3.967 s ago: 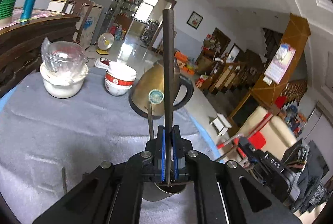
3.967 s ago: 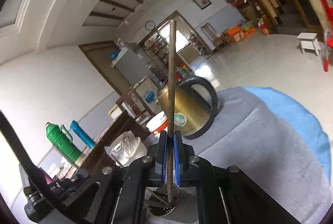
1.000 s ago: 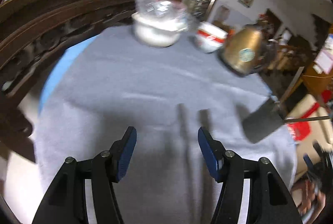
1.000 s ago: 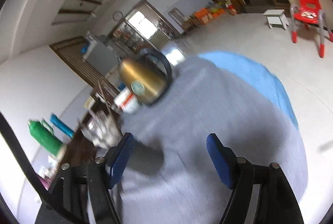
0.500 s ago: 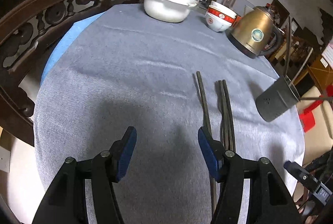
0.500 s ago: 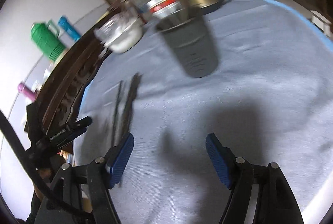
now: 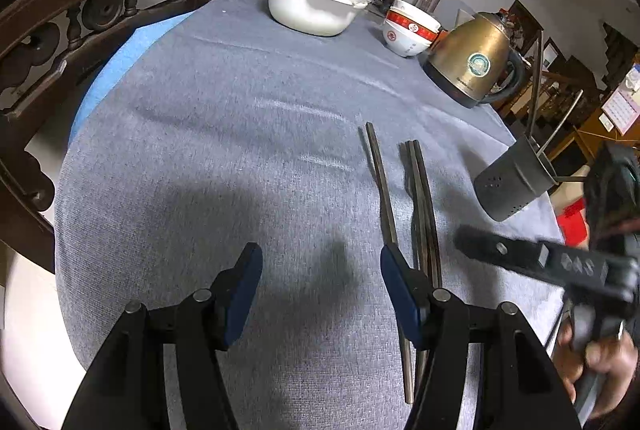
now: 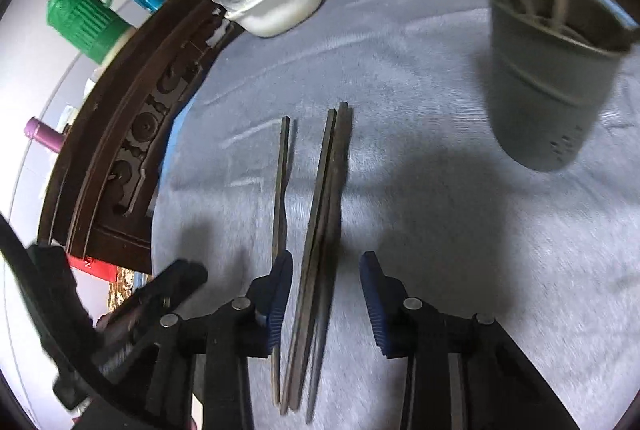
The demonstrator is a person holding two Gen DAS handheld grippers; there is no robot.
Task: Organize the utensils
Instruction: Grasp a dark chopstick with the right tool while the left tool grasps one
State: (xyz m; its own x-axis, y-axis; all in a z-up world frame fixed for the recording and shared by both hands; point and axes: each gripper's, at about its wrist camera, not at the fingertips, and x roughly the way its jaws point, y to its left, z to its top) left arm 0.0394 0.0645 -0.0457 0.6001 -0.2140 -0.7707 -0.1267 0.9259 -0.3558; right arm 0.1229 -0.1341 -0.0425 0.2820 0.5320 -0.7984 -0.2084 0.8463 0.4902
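A grey cloth covers the round table [image 7: 224, 118], where dark chopsticks [image 8: 320, 230] lie side by side near a grey utensil holder [image 8: 548, 82] with a few sticks inside. The right hand-held gripper [image 8: 325, 294] straddles a bundle of them, its jaws closing, pads not yet touching. The left hand-held gripper [image 7: 320, 282] hangs open over bare cloth, holding nothing, one chopstick just beside its right finger.

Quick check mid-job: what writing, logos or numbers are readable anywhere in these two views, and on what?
Nothing reads cleanly.
Kettle: round teal badge with a small line of print under it, too small to read.
Right gripper arm: pale block characters, blurred.
Red-banded bowls: round emblems, not legible.
Wall calendar: print too small.
Utensil holder: holes only, no text.
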